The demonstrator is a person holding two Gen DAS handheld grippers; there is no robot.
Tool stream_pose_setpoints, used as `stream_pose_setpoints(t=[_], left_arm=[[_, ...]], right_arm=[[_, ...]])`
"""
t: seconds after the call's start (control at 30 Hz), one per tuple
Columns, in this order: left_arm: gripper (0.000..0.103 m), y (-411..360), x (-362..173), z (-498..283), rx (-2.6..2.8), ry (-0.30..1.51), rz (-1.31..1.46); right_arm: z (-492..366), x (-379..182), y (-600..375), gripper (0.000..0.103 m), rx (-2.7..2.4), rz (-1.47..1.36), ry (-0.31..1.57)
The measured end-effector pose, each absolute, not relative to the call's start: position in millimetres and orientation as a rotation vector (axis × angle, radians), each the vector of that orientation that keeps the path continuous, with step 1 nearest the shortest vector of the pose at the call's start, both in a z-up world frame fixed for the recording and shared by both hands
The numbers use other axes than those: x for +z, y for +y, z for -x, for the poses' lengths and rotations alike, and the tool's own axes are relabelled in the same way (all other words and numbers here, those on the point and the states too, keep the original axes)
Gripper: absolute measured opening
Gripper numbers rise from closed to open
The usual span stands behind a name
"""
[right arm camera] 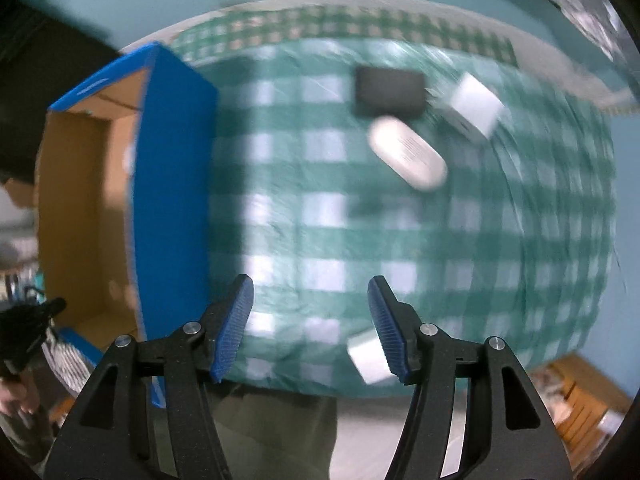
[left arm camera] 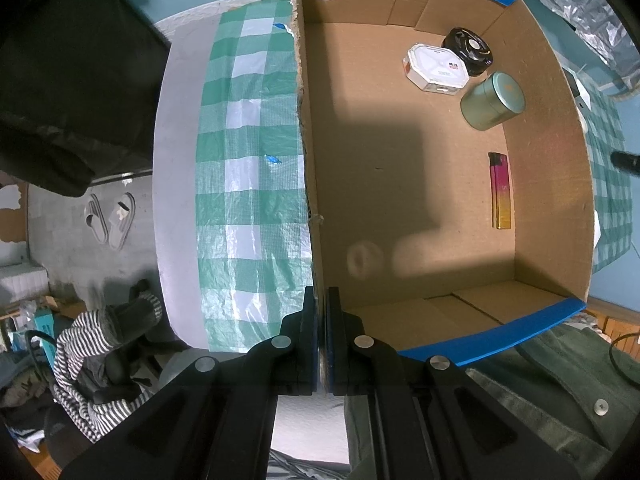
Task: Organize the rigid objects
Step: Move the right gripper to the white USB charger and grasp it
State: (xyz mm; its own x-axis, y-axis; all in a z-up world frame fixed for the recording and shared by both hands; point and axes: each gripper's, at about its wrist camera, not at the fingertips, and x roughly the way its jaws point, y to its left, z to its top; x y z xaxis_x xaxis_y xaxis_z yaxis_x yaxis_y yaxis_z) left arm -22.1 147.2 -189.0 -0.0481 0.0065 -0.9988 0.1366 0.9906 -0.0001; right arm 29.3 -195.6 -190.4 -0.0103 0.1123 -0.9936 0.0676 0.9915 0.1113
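An open cardboard box (left arm camera: 400,168) with blue rims stands on the green checked cloth (left arm camera: 248,160). My left gripper (left arm camera: 322,300) is shut on the box's left wall near its front corner. Inside lie a white octagonal case (left arm camera: 436,67), a black round item (left arm camera: 470,50), a green tin (left arm camera: 494,100) and a pink-yellow lighter (left arm camera: 500,192). My right gripper (right arm camera: 310,292) is open above the cloth (right arm camera: 320,220) to the right of the box (right arm camera: 172,200), with nothing between its fingers. Beyond it, blurred, lie a black flat item (right arm camera: 390,92), a white oval item (right arm camera: 408,154) and a white block (right arm camera: 474,110).
A small pale block (right arm camera: 370,356) lies by the table's front edge, next to the right finger. A crinkled silver bag (left arm camera: 588,12) lies beyond the box. Slippers (left arm camera: 110,220) and striped clothing (left arm camera: 76,360) are on the floor to the left. A person's green clothing (left arm camera: 520,400) is close to the front edge.
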Motion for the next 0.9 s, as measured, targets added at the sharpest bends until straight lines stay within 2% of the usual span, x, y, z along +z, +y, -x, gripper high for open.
stream_pose_setpoints(t=[0.4,0.7,0.8,0.9], left_arm=[[0.003,147.2,-190.2,24.7,-0.113,1.623,-0.125],[0.003,146.1,-190.2,24.3,-0.121,1.627,-0.145],[0.003,146.0,-189.9,24.1,-0.123,1.628,-0.144],[0.003,146.1,-189.9,24.1,-0.123,1.627,-0.145]], right_arm=[[26.9,-241.6,-245.8,0.062,-0.096,-0.249,1.715],[48.2,-264.0,-277.2,0.062,-0.238,-0.540,1.698],[52.0,-267.1,-281.7,0.068,-0.282,-0.633,1.664],[52.8,-266.3,-285.0,0.068,-0.324,-0.662,1.650]])
